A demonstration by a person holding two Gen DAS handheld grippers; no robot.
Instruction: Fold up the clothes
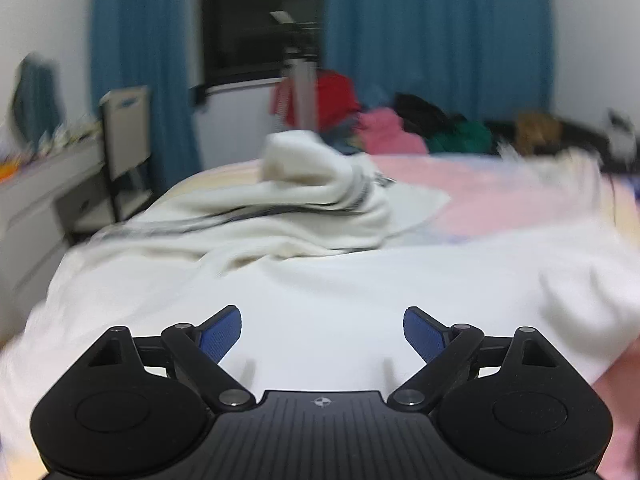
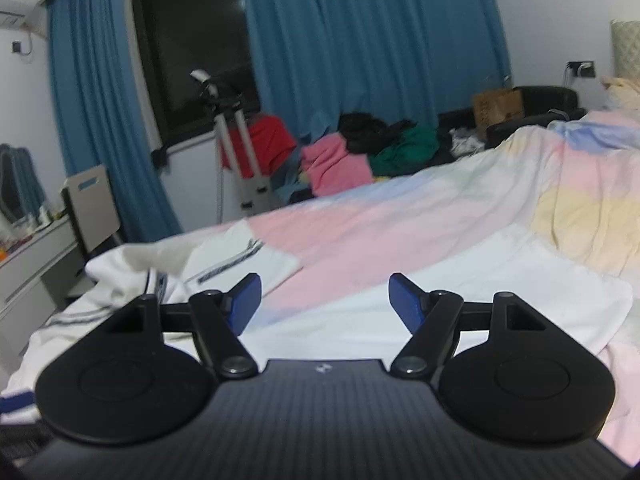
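A plain white garment (image 1: 320, 292) lies spread flat on the bed, right in front of my left gripper (image 1: 322, 334), whose jaws stand wide open and empty above it. Behind it, a cream garment with dark stripes (image 1: 280, 208) lies bunched in a heap. In the right wrist view the white garment (image 2: 500, 292) lies flat ahead and to the right, and the striped garment (image 2: 168, 272) sits crumpled at the left. My right gripper (image 2: 325, 302) hangs open over the bed with nothing between its blue pads (image 2: 404, 302).
The bed wears a pastel pink, blue and yellow cover (image 2: 400, 220). Coloured clothes (image 2: 360, 152) are piled beyond its far edge, before blue curtains (image 2: 360, 40). A chair (image 1: 128, 140) and desk (image 1: 36, 200) stand at the left. A cardboard box (image 2: 498, 106) sits far right.
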